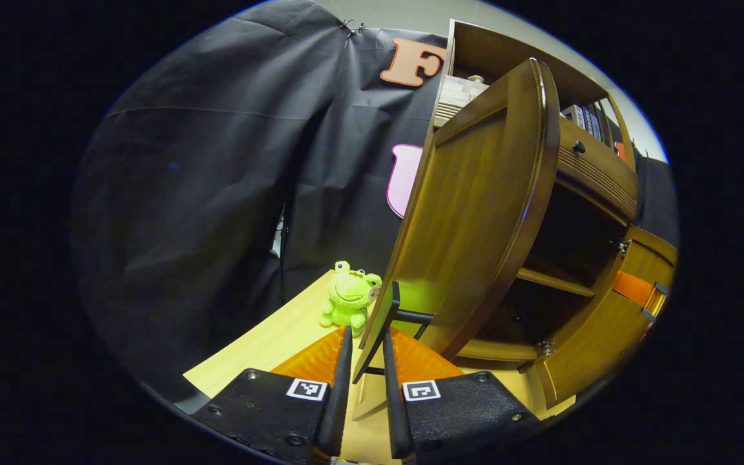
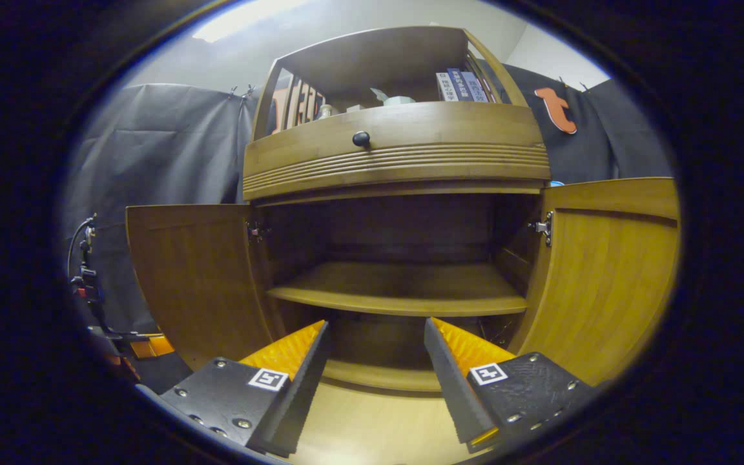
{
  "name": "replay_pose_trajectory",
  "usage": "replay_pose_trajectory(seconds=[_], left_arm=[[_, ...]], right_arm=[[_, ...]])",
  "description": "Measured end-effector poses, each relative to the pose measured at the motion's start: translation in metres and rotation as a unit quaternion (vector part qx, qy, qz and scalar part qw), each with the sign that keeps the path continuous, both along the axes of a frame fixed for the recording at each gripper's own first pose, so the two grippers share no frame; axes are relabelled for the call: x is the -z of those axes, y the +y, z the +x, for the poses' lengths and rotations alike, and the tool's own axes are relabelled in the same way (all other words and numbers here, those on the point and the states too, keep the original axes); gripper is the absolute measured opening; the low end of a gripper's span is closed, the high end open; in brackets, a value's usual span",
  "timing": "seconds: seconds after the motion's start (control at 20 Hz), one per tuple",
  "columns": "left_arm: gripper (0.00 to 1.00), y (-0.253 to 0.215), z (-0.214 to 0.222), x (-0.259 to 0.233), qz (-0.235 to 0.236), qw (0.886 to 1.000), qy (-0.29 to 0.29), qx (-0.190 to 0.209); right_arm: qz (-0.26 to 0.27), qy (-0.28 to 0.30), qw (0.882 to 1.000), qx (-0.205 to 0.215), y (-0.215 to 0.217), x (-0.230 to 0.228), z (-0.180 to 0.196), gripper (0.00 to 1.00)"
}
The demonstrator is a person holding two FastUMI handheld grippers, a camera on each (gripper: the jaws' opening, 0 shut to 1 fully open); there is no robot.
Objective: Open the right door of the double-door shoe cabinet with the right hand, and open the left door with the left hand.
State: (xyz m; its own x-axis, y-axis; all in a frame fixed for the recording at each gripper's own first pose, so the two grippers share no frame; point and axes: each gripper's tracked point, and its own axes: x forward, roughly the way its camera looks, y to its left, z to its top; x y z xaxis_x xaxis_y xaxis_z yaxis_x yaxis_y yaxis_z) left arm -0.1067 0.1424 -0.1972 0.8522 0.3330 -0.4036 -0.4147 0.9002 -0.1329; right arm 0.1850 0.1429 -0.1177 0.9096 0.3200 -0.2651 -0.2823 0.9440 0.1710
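Note:
The wooden shoe cabinet (image 2: 398, 155) stands with both doors swung wide. In the right gripper view the left door (image 2: 197, 278) and the right door (image 2: 604, 278) flank a dark inside with one shelf (image 2: 398, 287). My right gripper (image 2: 376, 323) is open in front of the middle, touching nothing. In the left gripper view the left door (image 1: 475, 213) swings out toward me. My left gripper (image 1: 367, 332) is shut on its free edge, beside the black handle (image 1: 411, 316). The right door (image 1: 604, 336) stands open beyond.
A green plush frog (image 1: 349, 297) sits on the light wooden table (image 1: 268, 349) left of the cabinet. A drawer with a black knob (image 2: 361, 138) tops the doors, with books (image 2: 459, 85) above. A stand with cables (image 2: 84, 271) is at far left.

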Motion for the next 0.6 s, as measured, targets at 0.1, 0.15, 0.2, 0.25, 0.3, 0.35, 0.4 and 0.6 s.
replay_pose_trajectory(seconds=[0.1,0.15,0.2,0.25,0.3,0.35,0.4,0.6], left_arm=[[0.29,0.005,-0.004,-0.003,0.009,1.0,0.0,-0.013],[0.29,0.01,-0.007,-0.005,0.017,1.0,0.001,-0.022],[0.29,0.015,-0.011,-0.006,0.026,0.999,0.002,-0.032],[0.29,0.021,-0.016,-0.01,0.036,0.999,0.003,-0.041],[0.29,0.028,-0.021,-0.012,0.045,0.998,0.005,-0.048],[0.29,0.034,-0.026,-0.014,0.053,0.997,0.006,-0.057],[0.29,0.041,-0.031,-0.017,0.06,0.996,0.007,-0.066],[0.29,0.047,-0.045,-0.035,0.087,0.992,0.002,-0.093]], right_arm=[[-0.001,-0.001,1.0,0.0,0.0,0.001,-0.001,0.8],[-0.002,-0.002,1.0,0.0,0.0,0.001,0.0,0.8],[-0.003,-0.002,1.0,0.0,0.0,0.001,0.0,0.87],[-0.004,-0.002,1.0,0.0,0.0,0.001,0.0,0.87],[-0.004,-0.002,1.0,0.0,-0.001,0.002,0.001,0.87],[-0.003,-0.001,1.0,-0.001,-0.001,0.003,0.003,0.87],[-0.003,0.0,1.0,-0.002,0.0,0.004,0.003,0.87],[0.001,0.001,1.0,-0.005,0.006,0.003,0.007,0.87]])
